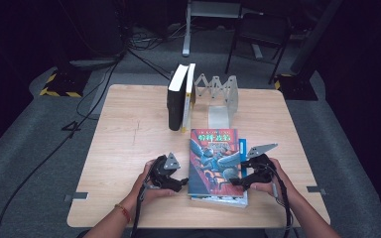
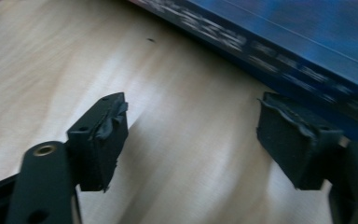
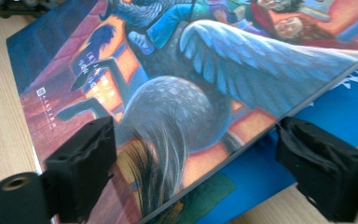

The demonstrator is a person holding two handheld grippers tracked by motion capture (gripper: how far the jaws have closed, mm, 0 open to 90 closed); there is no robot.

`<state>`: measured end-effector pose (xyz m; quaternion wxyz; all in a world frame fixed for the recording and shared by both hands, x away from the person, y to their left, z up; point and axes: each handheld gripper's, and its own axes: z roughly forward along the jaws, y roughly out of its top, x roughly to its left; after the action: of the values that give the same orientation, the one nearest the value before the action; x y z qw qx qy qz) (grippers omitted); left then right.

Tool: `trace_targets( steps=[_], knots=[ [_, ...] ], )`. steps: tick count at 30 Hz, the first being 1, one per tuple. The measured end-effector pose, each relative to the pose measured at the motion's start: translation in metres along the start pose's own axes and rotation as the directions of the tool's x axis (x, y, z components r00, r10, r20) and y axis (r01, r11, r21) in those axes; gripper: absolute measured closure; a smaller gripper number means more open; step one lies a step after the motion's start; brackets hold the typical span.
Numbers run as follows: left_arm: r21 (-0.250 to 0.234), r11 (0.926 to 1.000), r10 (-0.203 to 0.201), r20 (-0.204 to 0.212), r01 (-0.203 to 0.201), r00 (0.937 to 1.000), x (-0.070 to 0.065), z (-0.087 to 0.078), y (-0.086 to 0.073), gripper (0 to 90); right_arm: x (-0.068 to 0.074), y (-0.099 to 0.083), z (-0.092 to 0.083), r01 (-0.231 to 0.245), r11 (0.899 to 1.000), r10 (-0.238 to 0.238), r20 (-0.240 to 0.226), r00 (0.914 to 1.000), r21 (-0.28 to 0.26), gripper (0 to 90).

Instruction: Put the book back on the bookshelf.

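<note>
My left gripper (image 1: 181, 182) sits low over the table (image 1: 129, 134), just left of the book stack. In the left gripper view its jaws stand well apart with bare wood between them; nothing is gripped. The far pad (image 2: 298, 140) is just beside the blue spine of the top book (image 2: 307, 42), though I cannot tell whether it touches.

My right gripper (image 1: 235, 182) is at the stack's right edge, near its front corner. Its jaws are apart too, with nothing clamped. In the right gripper view one pad (image 3: 81, 165) hangs over the top book's (image 3: 177, 84) cover, the other (image 3: 324, 163) over the blue book (image 3: 335, 112) that sticks out from under it. The top book's edge runs between the two pads.

The top book (image 1: 214, 158) lies flat, cover up, near the front of the table between my two hands, showing a winged creature on an orange and blue cover. The blue book (image 1: 241, 146) below peeks out along the right side.

Farther back, two books (image 1: 181, 96) stand upright at the left end of a folding metal bookend rack (image 1: 221, 96).
</note>
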<state>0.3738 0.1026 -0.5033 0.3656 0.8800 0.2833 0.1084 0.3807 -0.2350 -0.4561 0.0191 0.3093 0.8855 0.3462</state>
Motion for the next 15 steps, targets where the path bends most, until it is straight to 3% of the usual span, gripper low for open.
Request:
trace_targets(
  steps=[4,8,15],
  knots=[
    [-0.002,0.9999,-0.013,-0.011,0.013,0.9999,0.01,0.006,0.006,28.1,-0.002,-0.001,-0.002,0.008,1.0,-0.008,-0.001,1.0,-0.014,22.9],
    [-0.002,0.9995,-0.031,-0.031,0.031,0.999,0.025,0.017,0.018,28.9,0.001,0.003,-0.005,0.079,0.996,-0.078,0.03,0.9965,-0.035,31.5],
    [-0.007,0.9989,-0.047,-0.029,0.047,0.9985,0.055,0.035,0.037,30.0,-0.008,0.008,-0.002,0.044,0.998,-0.043,0.017,0.9989,-0.042,30.4]
  ],
)
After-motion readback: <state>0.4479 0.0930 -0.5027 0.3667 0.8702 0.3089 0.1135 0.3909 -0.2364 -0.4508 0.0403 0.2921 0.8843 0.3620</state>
